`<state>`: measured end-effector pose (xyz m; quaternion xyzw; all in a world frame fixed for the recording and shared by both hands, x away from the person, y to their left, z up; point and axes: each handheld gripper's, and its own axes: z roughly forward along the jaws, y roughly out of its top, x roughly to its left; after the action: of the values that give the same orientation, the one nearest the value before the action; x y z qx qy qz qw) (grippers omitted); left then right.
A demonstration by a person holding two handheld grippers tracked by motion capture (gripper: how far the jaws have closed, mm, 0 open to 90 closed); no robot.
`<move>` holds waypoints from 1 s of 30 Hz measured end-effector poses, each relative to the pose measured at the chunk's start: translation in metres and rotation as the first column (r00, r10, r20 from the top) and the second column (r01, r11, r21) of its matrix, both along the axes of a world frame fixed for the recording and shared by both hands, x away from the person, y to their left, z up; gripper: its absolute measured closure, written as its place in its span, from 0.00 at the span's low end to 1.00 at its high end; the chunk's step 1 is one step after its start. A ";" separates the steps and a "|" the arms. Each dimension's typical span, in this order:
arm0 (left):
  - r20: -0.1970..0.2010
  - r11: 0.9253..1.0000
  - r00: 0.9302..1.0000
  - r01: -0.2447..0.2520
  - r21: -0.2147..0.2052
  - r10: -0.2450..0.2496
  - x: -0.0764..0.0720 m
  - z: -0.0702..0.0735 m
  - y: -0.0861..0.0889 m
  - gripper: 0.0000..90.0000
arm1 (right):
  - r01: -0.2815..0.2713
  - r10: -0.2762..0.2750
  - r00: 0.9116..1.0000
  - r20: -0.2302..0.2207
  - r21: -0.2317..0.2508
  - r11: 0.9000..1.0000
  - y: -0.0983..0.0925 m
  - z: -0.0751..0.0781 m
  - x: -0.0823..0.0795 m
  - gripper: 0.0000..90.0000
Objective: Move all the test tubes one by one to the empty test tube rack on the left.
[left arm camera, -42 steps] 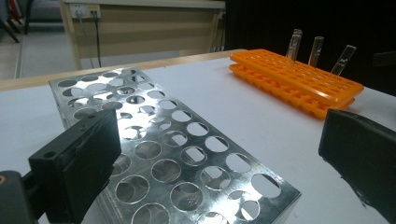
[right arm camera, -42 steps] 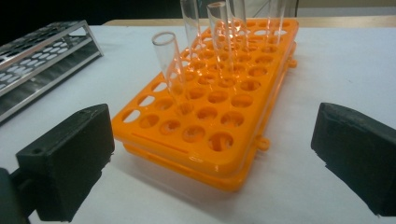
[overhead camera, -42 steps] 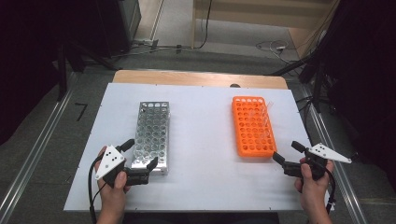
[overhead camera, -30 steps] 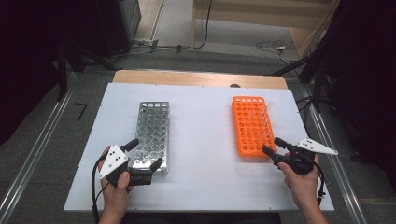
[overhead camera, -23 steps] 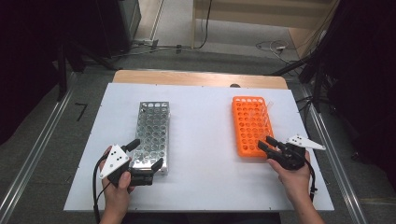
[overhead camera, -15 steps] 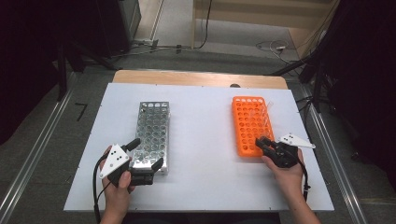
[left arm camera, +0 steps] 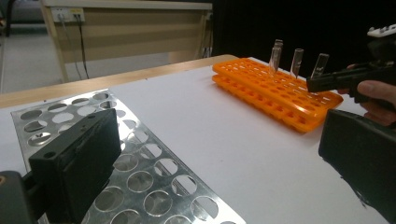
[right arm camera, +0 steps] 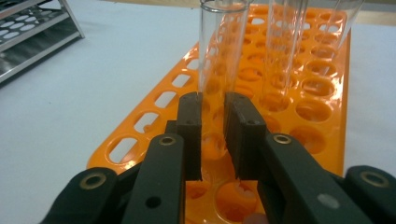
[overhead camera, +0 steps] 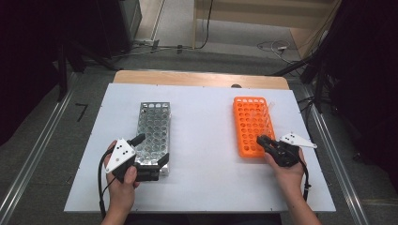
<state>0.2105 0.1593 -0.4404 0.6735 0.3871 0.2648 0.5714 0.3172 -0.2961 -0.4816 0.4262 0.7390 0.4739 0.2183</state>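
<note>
Gripping a clear glass test tube (right arm camera: 219,56) upright in the orange plastic rack (right arm camera: 322,88), my right gripper (right arm camera: 212,135) has just clamped shut on it.

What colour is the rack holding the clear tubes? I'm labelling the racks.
Orange rack; it shows best in the right gripper view, tubes standing in it.

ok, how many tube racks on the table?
2. A metal rack on the left, with the open left tongs at its near end. An orange rack on the right, where the right tongs grip a glass tube standing near its near end.
</note>
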 end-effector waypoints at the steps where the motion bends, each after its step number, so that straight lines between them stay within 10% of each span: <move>1: -0.001 1.000 1.000 -0.003 0.003 0.003 0.001 0.001 -0.001 0.00 | -0.006 0.006 1.000 0.005 0.000 1.000 0.000 0.003 0.000 0.83; 20: 0.028 0.997 0.996 0.079 0.020 -0.080 0.028 0.023 -0.034 0.00 | -0.104 0.104 0.994 0.019 0.018 0.994 0.027 0.052 -0.011 0.83; 30: -0.046 0.979 0.978 0.205 -0.002 -0.205 0.030 0.025 -0.059 0.04 | -0.248 0.249 0.968 0.016 -0.009 0.969 0.069 0.061 -0.028 0.82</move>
<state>0.2405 0.1006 -0.4151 0.7163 0.3283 0.1894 0.5859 0.2891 -0.2270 -0.4201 0.3254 0.7864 0.4984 0.1650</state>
